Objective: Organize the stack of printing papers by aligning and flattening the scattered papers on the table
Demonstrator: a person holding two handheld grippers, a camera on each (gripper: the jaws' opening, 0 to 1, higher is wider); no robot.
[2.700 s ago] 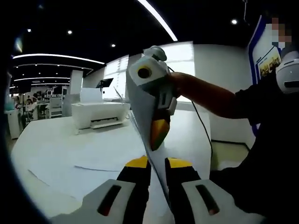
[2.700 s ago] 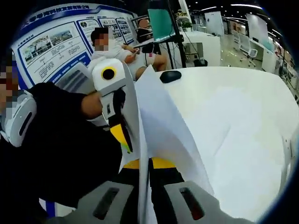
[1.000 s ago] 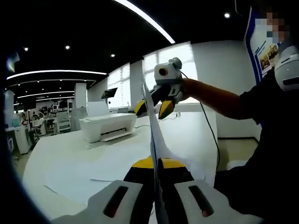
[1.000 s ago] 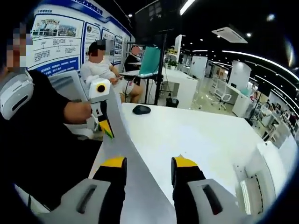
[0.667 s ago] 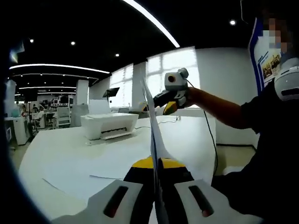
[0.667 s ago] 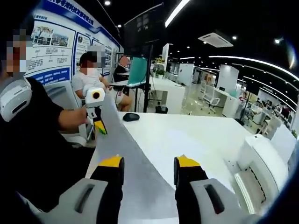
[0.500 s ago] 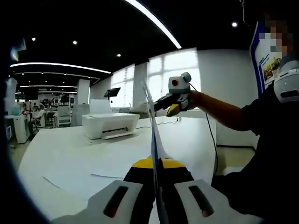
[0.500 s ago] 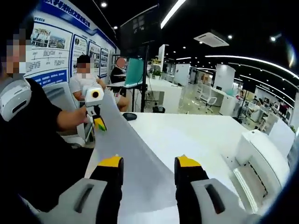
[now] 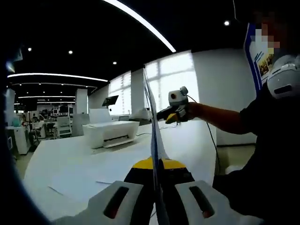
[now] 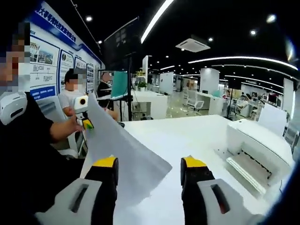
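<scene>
White printing paper sheet [image 10: 123,159] is hanging edge-up, left gripper [image 9: 158,165] clamping one end, right gripper [image 10: 149,164] gaping wide at the other.

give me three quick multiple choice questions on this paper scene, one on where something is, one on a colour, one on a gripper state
1. Where does the printer sit?
A. on the white table
B. on the floor
C. on a chair

2. What colour are the tips of the right gripper fingers?
A. red
B. yellow
C. blue

3. What is the left gripper doing?
A. open over the printer
B. open and holding nothing
C. shut on the sheet of paper

Answers:
1. A: in the right gripper view the printer stands on the table.
2. B: both fingers end in yellow tips.
3. C: in the left gripper view the fingers close on the sheet of paper, seen edge-on, while the right gripper's fingers stand apart.
</scene>
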